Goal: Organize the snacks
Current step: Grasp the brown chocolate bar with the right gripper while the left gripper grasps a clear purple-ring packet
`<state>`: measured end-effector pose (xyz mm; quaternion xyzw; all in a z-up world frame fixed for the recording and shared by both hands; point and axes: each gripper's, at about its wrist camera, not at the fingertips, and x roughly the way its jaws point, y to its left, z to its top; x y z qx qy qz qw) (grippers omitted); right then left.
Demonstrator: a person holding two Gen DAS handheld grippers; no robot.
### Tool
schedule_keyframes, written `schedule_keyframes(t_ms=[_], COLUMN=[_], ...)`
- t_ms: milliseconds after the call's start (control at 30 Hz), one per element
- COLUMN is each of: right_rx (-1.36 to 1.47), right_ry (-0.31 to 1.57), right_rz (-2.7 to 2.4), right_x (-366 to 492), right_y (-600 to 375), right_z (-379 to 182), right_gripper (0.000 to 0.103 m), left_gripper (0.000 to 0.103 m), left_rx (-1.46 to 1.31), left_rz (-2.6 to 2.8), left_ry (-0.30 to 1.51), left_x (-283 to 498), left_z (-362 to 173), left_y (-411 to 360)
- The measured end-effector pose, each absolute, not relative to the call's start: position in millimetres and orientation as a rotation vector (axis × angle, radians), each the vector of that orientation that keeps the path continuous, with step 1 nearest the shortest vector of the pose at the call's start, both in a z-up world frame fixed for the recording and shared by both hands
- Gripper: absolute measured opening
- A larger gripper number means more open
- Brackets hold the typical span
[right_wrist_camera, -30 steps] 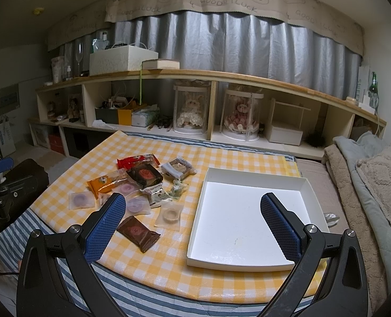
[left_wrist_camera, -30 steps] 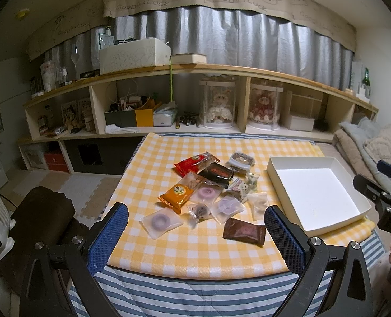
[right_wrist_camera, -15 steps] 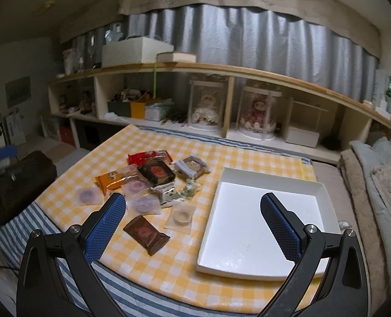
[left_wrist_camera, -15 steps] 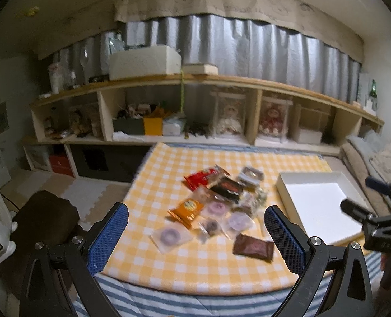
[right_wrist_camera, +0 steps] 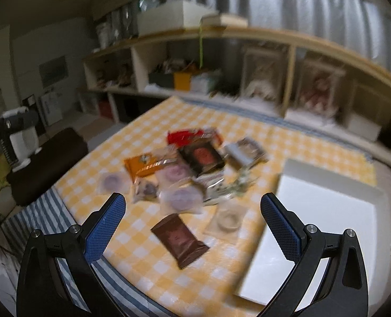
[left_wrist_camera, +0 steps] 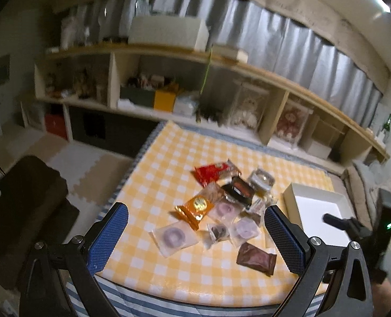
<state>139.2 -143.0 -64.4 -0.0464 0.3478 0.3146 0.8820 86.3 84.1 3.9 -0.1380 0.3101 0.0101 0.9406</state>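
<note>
Spread wide and holding nothing: right gripper (right_wrist_camera: 192, 224), blue pads (right_wrist_camera: 104, 227) parted either side of a brown wrapped bar (right_wrist_camera: 179, 240) on the yellow checked tablecloth (right_wrist_camera: 148, 259). Same on the other side: left gripper (left_wrist_camera: 195, 237) gaping and bare above the near edge of the snack pile (left_wrist_camera: 222, 203). Beyond the right pads, a clear ring-shaped packet (right_wrist_camera: 227, 220) just beside the bar; further out, an orange packet (right_wrist_camera: 142, 165), a black packet (right_wrist_camera: 202, 157) and a red packet (right_wrist_camera: 185, 136), overlapping in a loose heap. To the right of all that, a white tray (right_wrist_camera: 327, 206), nothing in it, its near edge close to the clear packet. Whole right view smeared with motion blur, so fine edges hard to trust.

Probably reaching for a first pick, likely the brown bar as nearest and lying apart. Best taken across its short width, coming down flat, closing only once both pads straddle the wrapper; then lifted clear of the tray wall before release. Worth steadying first, and keeping the left tool off the heap to avoid scattering the slippery film packets.
</note>
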Motion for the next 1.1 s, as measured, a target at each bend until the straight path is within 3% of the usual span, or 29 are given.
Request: schedule_keyframes(t_ms=[533,600,667,733,1100], right_rx=[-0.103,-0.105,-0.111,-0.136,-0.180], right_ry=[0.967,1.001,1.027,1.062,1.127], right_rz=[0.850,0.886,0.903,0.909,0.851], right_x=[178,175,172,170,167], right_y=[-100,-98,-95,-91,-100], right_z=[-154,-161,-164,-170,-181], right_gripper=[0.103,0.098,0.084,0.079,0.068], left_gripper=[0.101,0.099,0.098,0.098,0.080], left_rx=[-0.353,-0.337,-0.305,-0.274,-0.095], left_rz=[-0.151,-0.172,-0.181,-0.175,-0.210], left_ry=[0.836,0.855,0.888,0.916,1.090], left_x=[239,254,268,278,280], left_z=[-55,-70,-87,-103,-149], left_y=[131,132,131,126,85])
